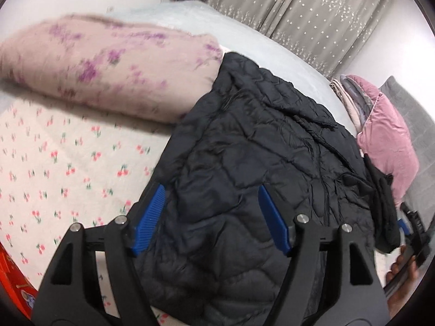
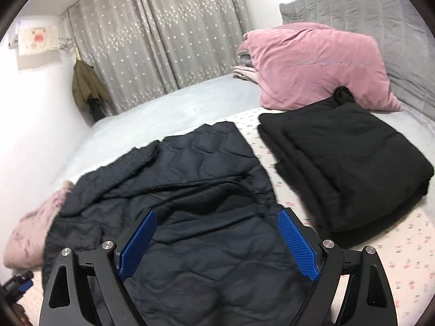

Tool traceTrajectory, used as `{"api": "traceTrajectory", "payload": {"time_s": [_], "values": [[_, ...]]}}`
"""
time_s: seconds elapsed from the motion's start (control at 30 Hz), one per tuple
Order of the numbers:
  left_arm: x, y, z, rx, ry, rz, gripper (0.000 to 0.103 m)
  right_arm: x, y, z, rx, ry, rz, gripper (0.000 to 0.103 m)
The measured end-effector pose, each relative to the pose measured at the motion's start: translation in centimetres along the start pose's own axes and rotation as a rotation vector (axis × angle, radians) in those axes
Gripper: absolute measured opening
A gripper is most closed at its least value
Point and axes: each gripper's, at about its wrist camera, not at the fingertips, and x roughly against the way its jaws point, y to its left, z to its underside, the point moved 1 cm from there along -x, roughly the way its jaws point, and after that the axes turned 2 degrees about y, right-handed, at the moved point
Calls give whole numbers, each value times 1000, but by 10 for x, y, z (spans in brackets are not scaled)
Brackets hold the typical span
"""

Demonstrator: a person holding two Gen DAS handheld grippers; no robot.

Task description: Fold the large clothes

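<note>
While both hover apart, left gripper (image 1: 210, 218) & right gripper (image 2: 217, 243) empty, jacket (image 1: 244, 149) below.

light: we see soft, even indoor brightness, source not visible | shadows: faint, under the floral quilt (image 1: 108, 73) | glare: none | blur: we note motion smear on that quilt and the pink pillow (image 2: 312, 65) | distortion: strong fisheye bending, black corners | detail: dark jacket (image 1: 244, 163) folds lose texture
</note>
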Motion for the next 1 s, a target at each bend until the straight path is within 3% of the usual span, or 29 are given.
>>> {"api": "traceTrajectory", "payload": {"time_s": [0.23, 0.3, 0.4, 0.53, 0.7, 0.83, 0.9, 0.97, 1.0], "values": [[-1, 35, 8, 89, 64, 33, 72, 16, -76, 15, -256, 98, -67, 92], [-1, 41, 11, 101, 76, 35, 72, 25, -91, 28, -267, 118, -79, 92], [-1, 48, 18, 107, 102, 42, 72, 34, -116, 54, -269, 160, -12, 92], [-2, 58, 27, 136, 116, 17, 72, 35, -150, 90, -405, 249, 46, 92], [-2, 66, 34, 156, 125, 3, 72, 28, -146, 105, -411, 302, -14, 92], [-4, 71, 43, 177, 157, 42, 71, 14, -138, 111, -382, 370, -22, 91], [-5, 70, 47, 167, 171, 67, 69, 10, -133, 112, -356, 392, -17, 85], [-8, 68, 50, 163, 182, 77, 69, 4, -129, 116, -336, 427, -24, 70], [-11, 68, 52, 160, 193, 78, 68, 1, -128, 118, -336, 441, -31, 67]]}}
